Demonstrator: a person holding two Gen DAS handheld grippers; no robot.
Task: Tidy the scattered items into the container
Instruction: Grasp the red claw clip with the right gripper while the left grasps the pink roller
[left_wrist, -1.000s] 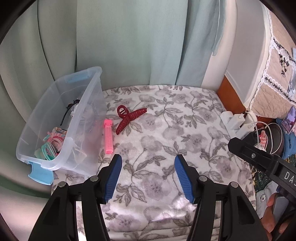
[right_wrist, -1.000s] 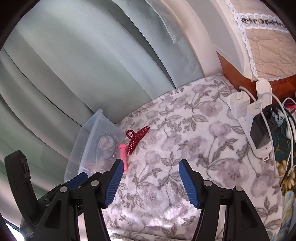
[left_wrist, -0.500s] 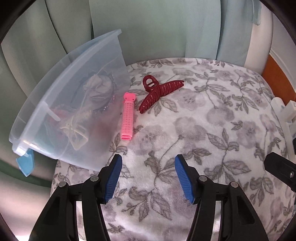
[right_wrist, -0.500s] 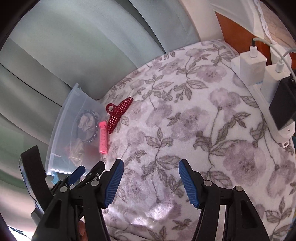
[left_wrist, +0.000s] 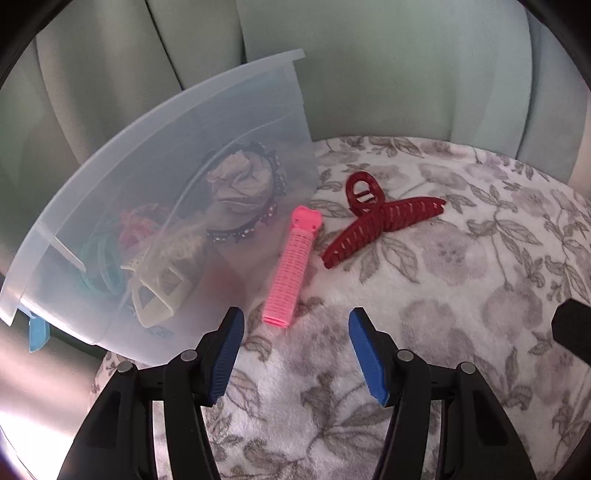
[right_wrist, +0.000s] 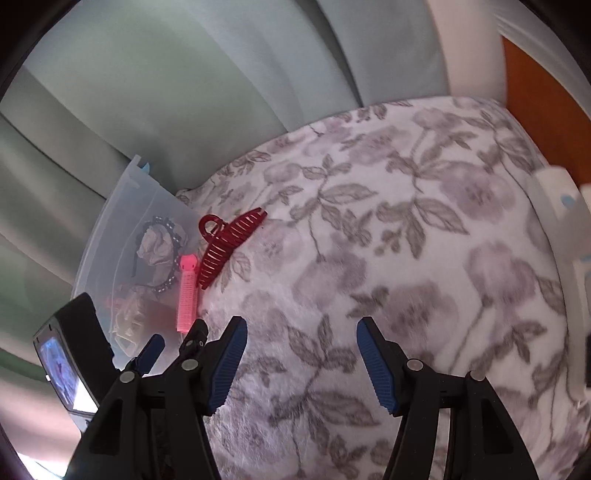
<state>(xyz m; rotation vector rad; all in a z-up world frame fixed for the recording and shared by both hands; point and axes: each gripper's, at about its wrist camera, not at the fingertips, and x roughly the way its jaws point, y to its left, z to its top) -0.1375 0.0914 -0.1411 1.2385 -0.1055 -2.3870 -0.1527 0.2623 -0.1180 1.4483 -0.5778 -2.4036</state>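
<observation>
The left tool (left_wrist: 295, 354) hangs low over a floral blanket (left_wrist: 461, 295), its blue-padded jaws standing partly apart with nothing between them. Just past its tips lies the pink hair roller (left_wrist: 293, 267), flat on the blanket, its long axis running nearly straight away from the tool: the plain open end is nearest and the flared clip end points away, leaning slightly right. The roller's left side lies right beside the wall of the clear plastic container (left_wrist: 155, 177); whether they touch I cannot tell. The container is to the left of the roller, and through its wall show a cream claw clip, teal hair ties, a beige scrunchie and a dark studded band.

Right of the roller and a little further off is the dark red claw clip (left_wrist: 384, 225), lying on its side. Its long toothed body runs diagonally from near-left to far-right, with the looped handle at the far side. Roller and claw clip are close but apart.

The right tool (right_wrist: 299, 360) is also half open and empty, over bare blanket to the right of the left tool, well short of both items. White chargers (right_wrist: 554, 206) sit at the blanket's right edge. Pale green curtains (left_wrist: 369, 74) hang behind everything.
</observation>
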